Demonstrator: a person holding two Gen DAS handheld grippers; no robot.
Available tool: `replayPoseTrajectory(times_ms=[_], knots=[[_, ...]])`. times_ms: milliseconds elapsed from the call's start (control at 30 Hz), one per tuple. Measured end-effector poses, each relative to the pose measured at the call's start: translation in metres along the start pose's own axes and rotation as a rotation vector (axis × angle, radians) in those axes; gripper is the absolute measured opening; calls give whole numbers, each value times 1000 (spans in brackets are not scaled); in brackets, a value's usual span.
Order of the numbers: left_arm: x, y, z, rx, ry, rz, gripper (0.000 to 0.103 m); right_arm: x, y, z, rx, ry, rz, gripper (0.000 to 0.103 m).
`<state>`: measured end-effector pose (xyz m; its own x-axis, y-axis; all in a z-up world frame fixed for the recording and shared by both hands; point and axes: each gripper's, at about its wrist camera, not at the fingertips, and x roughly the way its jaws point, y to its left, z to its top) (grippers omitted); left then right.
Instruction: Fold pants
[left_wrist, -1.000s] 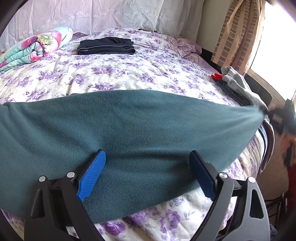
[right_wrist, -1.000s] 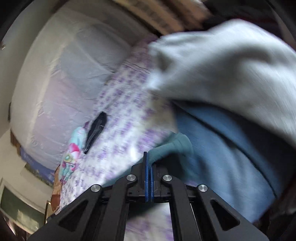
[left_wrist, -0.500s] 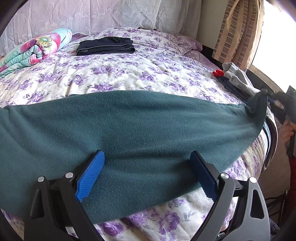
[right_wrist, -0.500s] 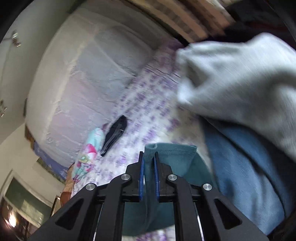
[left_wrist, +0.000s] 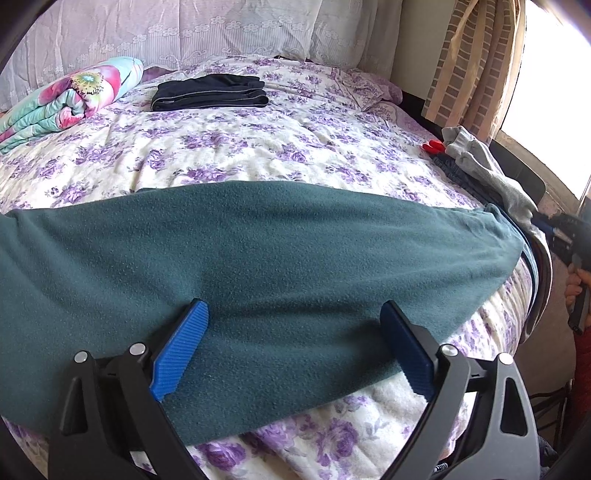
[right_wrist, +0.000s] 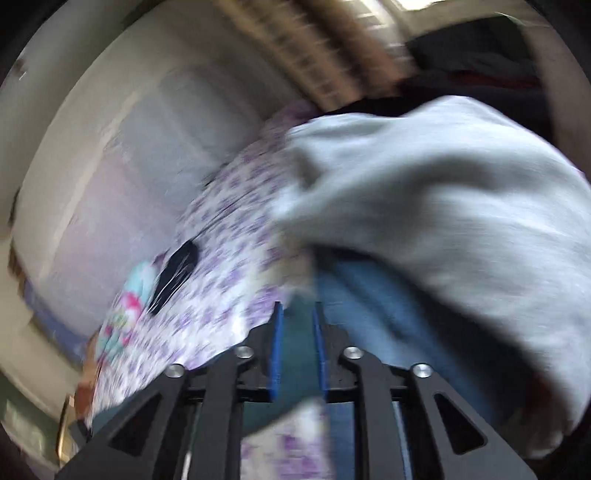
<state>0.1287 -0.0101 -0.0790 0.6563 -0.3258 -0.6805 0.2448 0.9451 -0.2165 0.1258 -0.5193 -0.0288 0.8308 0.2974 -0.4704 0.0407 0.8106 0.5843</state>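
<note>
Left wrist view: green pants (left_wrist: 258, 258) lie flat across near edge of bed (left_wrist: 258, 155), stretched side to side.
Left gripper (left_wrist: 291, 347): fingers (left_wrist: 181, 350) spread wide over the cloth, clamping nothing.
Far right: right gripper (left_wrist: 565, 236) just off the pants' end, beside grey garment (left_wrist: 480, 162) and jeans.
Right wrist view: blurred; right gripper (right_wrist: 298, 332) jaws have just been opening, green cloth between the fingers (right_wrist: 276, 347) but pads look clear of it, so released.
Step, my read: end laid down, next fold.
Advice: keep cloth flat, grab both layers at the edge, don't snag the grey garment (right_wrist: 443, 206).
</note>
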Motion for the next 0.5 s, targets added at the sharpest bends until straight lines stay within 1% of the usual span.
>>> replayPoseTrajectory(times_ms=[33, 67, 100, 133, 167, 200, 233, 267, 300, 333, 367, 400, 433, 467, 500], knots=[[0, 0, 0, -2, 0, 0, 92, 10, 13, -1, -33, 21, 22, 61], [-1, 1, 0, -8, -3, -2, 92, 27, 31, -4, -73, 52, 43, 68], [-4, 2, 0, -24, -9, -6, 92, 46, 44, -8, -108, 88, 55, 71], [-8, 6, 0, -46, -13, -11, 92, 68, 49, -11, -128, 137, 48, 71], [-13, 11, 0, -62, -12, -8, 92, 83, 48, -14, -131, 184, 23, 71], [-17, 15, 1, -74, -13, 3, 92, 101, 39, -18, -128, 227, -37, 67], [-25, 24, 2, -94, -19, 35, 92, 106, 27, -19, -127, 205, -76, 42], [-34, 37, 3, -124, -29, 97, 92, 101, 24, -19, -130, 169, -123, 32], [-43, 52, 3, -162, -38, 158, 92, 94, 23, -16, -117, 144, -167, 30], [-51, 68, 3, -210, -47, 205, 92, 87, 29, -14, -105, 116, -158, 40], [-59, 92, 2, -284, -55, 231, 92, 84, 40, -13, -120, 98, -126, 45], [-64, 109, 0, -338, -56, 221, 92, 84, 63, -13, -175, 95, -64, 50], [-69, 127, -4, -396, -59, 158, 91, 90, 94, -16, -251, 115, -3, 54], [-71, 135, -6, -418, -63, 109, 91, 96, 121, -21, -315, 142, 44, 56], [-73, 137, -9, -426, -74, 84, 91, 106, 151, -28, -376, 183, 111, 60]])
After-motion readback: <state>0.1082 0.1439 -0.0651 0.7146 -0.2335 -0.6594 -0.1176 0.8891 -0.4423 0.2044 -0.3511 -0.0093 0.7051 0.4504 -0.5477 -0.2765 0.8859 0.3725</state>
